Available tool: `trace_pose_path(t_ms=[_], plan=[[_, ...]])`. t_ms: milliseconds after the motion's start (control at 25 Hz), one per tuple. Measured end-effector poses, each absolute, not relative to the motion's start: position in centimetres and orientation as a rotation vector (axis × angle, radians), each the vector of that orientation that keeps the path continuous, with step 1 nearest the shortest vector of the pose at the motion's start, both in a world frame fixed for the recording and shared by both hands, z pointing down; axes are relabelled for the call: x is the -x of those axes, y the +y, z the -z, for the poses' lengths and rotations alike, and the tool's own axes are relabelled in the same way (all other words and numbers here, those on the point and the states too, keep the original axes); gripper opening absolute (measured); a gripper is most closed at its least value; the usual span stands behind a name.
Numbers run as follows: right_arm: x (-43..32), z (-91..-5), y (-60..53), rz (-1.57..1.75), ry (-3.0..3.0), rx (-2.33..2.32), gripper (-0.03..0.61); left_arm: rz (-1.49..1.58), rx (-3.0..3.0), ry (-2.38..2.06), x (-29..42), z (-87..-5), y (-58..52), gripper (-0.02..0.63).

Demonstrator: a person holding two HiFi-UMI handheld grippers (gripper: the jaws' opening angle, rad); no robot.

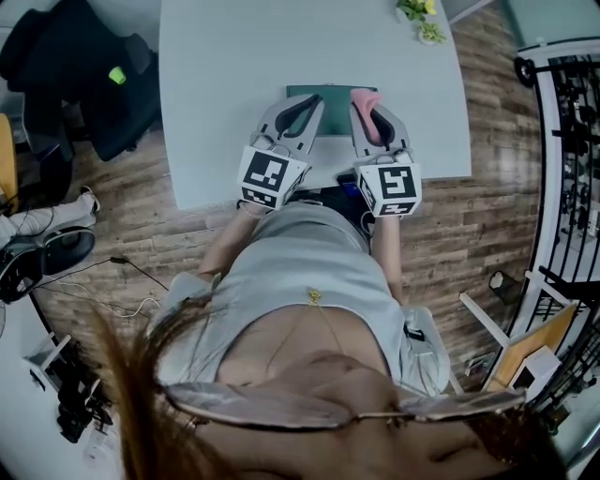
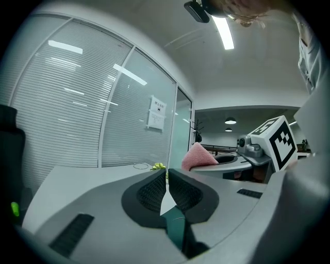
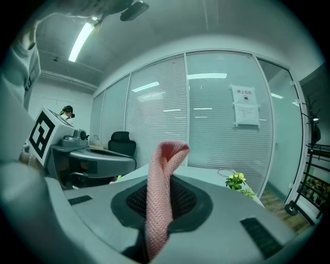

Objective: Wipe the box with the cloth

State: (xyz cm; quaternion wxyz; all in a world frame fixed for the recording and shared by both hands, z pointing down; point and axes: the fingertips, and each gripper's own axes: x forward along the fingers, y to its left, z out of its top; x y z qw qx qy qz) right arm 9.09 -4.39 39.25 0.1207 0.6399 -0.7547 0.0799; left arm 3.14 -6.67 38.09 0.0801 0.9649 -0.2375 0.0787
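A dark green box (image 1: 336, 112) lies flat near the front edge of the pale table (image 1: 234, 56); both grippers reach over it from the near side. My left gripper (image 1: 307, 103) is shut with nothing held; in the left gripper view its pads meet at the tips (image 2: 166, 179), and a strip of the green box (image 2: 176, 229) shows below them. My right gripper (image 1: 368, 105) is shut on a pink knitted cloth (image 1: 362, 97). The cloth (image 3: 162, 191) stands up folded from between the jaws and also shows in the left gripper view (image 2: 198, 157).
A small potted plant (image 1: 420, 19) stands at the table's far right corner. A black chair draped with dark clothing (image 1: 84, 75) is left of the table, and a black metal rack (image 1: 562, 141) is on the right. A glass wall with blinds lies beyond the table.
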Motion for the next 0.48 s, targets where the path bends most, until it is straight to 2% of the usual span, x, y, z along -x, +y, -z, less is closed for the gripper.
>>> trace_pose_path(t_ms=[480], plan=[[-10.4,-40.6,-5.5,-0.283,-2.196,-1.849,0.054,-0.308,-2.842,-0.765,-2.7,-39.9,-7.9,0.038]])
